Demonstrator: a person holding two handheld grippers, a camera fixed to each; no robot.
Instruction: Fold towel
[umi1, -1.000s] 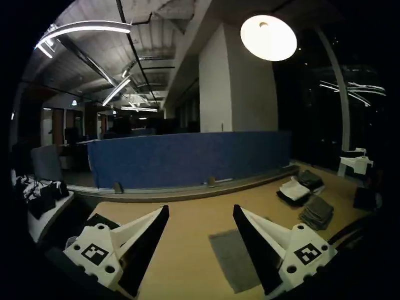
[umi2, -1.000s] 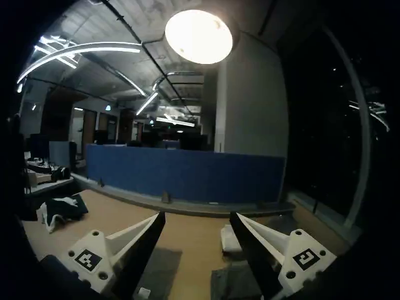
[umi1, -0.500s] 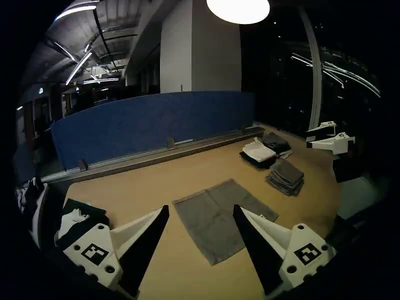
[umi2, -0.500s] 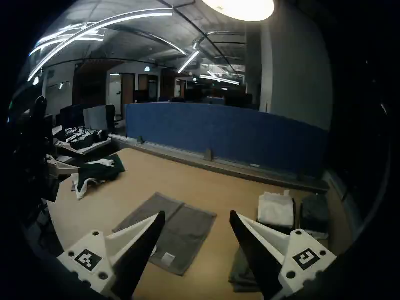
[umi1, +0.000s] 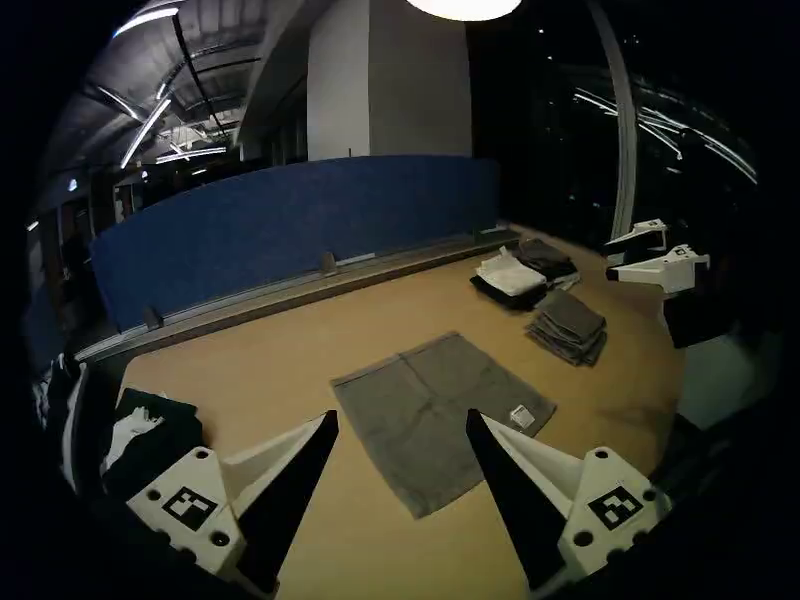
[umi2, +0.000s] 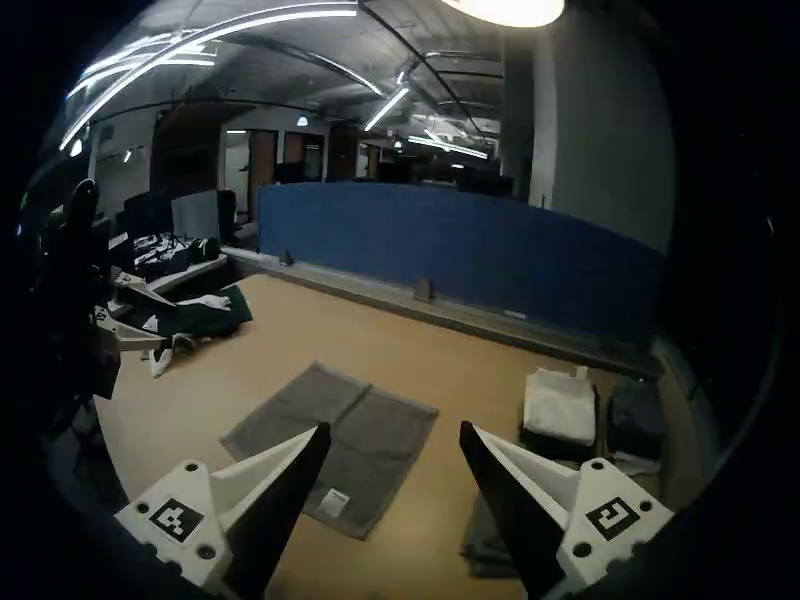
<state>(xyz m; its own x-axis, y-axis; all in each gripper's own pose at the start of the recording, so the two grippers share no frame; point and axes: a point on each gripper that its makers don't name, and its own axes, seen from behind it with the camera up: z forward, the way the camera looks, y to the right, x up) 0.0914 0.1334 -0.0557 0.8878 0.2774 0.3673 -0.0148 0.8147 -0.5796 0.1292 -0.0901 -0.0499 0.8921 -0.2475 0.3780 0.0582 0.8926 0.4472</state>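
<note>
Both units are held above the desk (umi1: 250, 370), nothing grasped. L gripper (umi1: 400, 414): fingers spread apart, empty. R gripper (umi2: 394, 427): same, spread, empty.

The grey towel (umi1: 440, 410) lies flat and opened out mid-desk, ahead of and below both grippers, sewn tag (umi1: 522, 415) at a near corner. Folded towels (umi1: 568, 328) are stacked well apart to the R, prob. the done pile.

Judgement: fold not begun. I hold the fingers wide, ready for a near-edge pickup, one corner per gripper.
</note>
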